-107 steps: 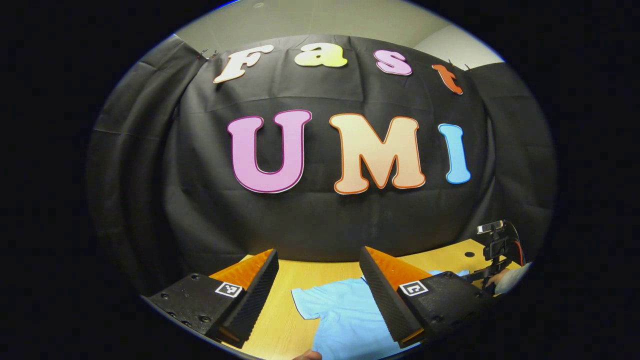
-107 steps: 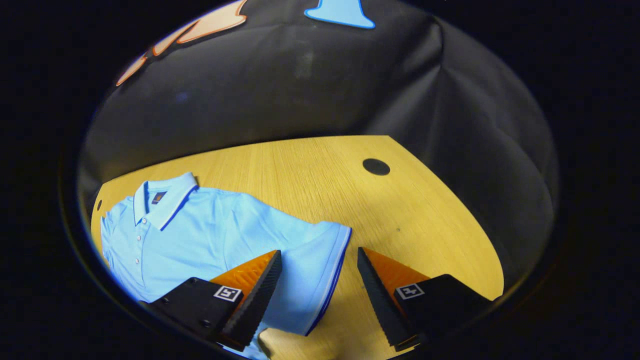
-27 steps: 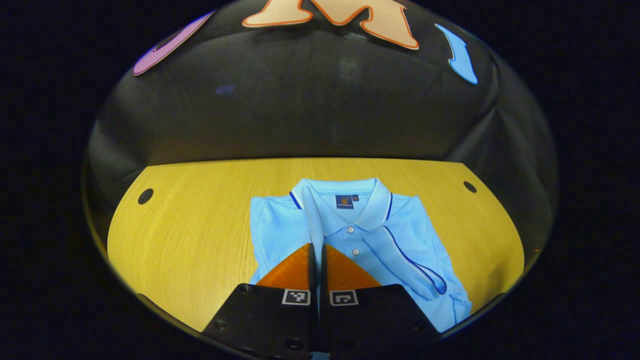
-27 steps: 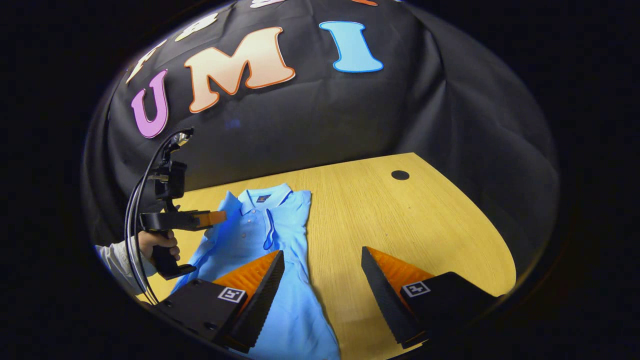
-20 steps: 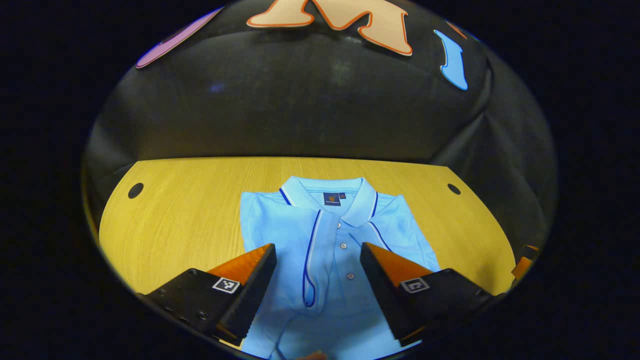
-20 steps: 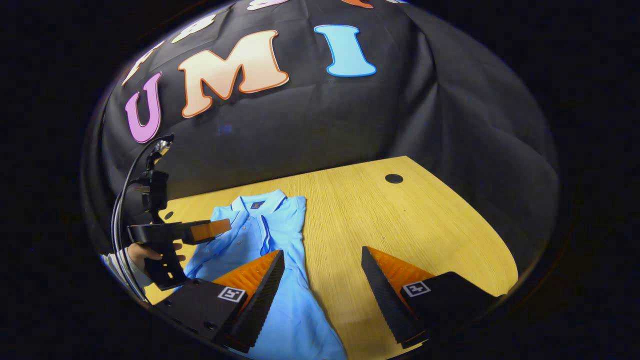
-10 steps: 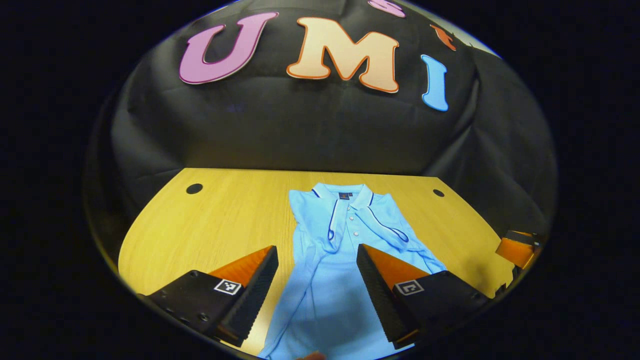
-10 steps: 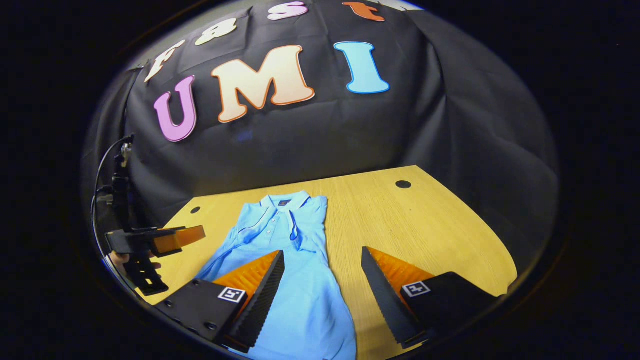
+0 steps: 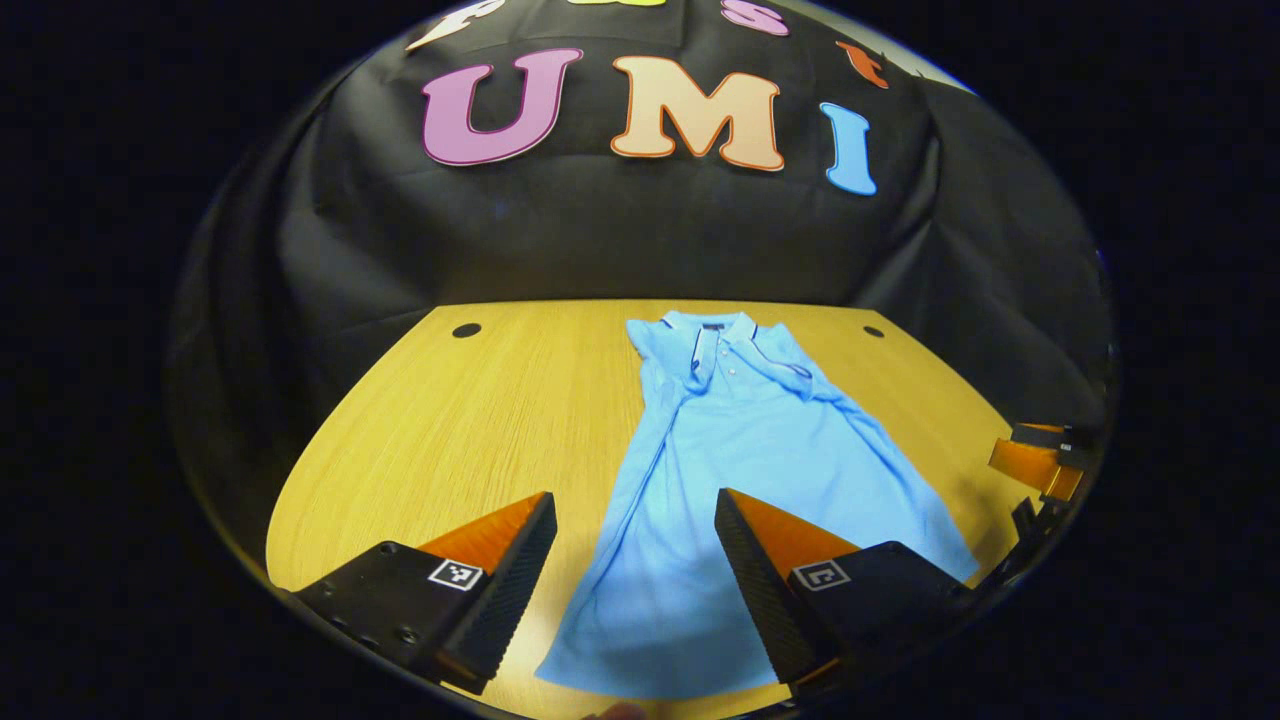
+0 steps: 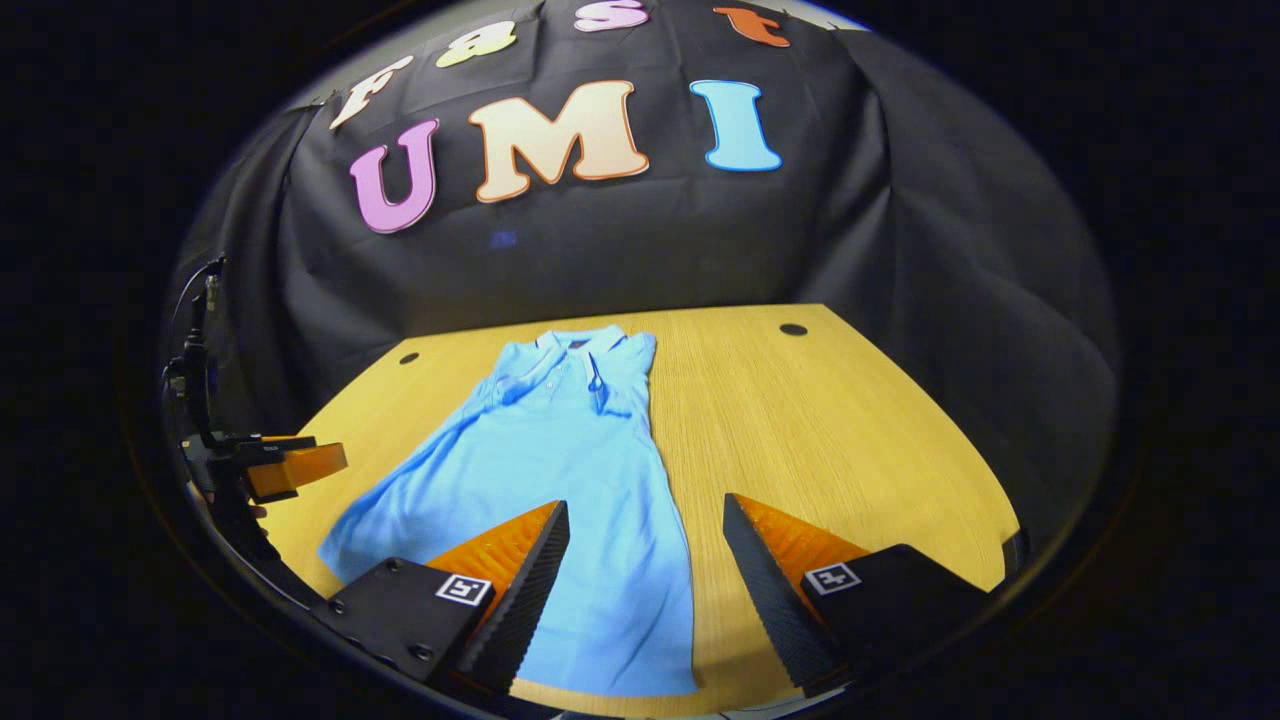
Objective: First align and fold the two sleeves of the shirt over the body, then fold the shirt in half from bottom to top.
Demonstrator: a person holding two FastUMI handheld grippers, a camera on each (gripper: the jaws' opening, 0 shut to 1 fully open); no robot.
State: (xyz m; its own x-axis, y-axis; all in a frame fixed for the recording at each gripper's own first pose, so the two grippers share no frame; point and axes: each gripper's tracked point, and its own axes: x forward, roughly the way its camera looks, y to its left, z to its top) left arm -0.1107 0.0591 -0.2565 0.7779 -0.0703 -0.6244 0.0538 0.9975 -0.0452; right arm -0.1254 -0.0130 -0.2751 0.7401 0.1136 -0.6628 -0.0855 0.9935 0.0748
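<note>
The shirt (image 9: 740,470) lies flat on the wooden table (image 9: 480,420), collar (image 9: 715,327) toward the far wall and hem toward the near edge. Both sleeves are already turned in over the chest: the left sleeve (image 9: 692,372) and the right sleeve (image 9: 790,365) lie just below the collar, their dark-edged cuffs slanting in on either side of the button placket. The body spreads wider toward the hem, and the long side edges look a little uneven rather than parallel.

Judging by this, the sleeve step is done and the bottom-to-top fold is the one in hand — not yet begun. The left gripper (image 9: 635,545) hangs over the hem end near the shirt's left side, its fingers spread wide and holding nothing. The right gripper (image 10: 645,555) hangs over the hem near the right side, likewise parted and empty. In the right gripper view the left gripper appears off to the side, held by a hand.

The next move likely calls for each gripper to come down on its own hem corner, pinch the fabric, then lift and carry both corners together toward the collar — evenly, so the folded sleeves stay put beneath.
</note>
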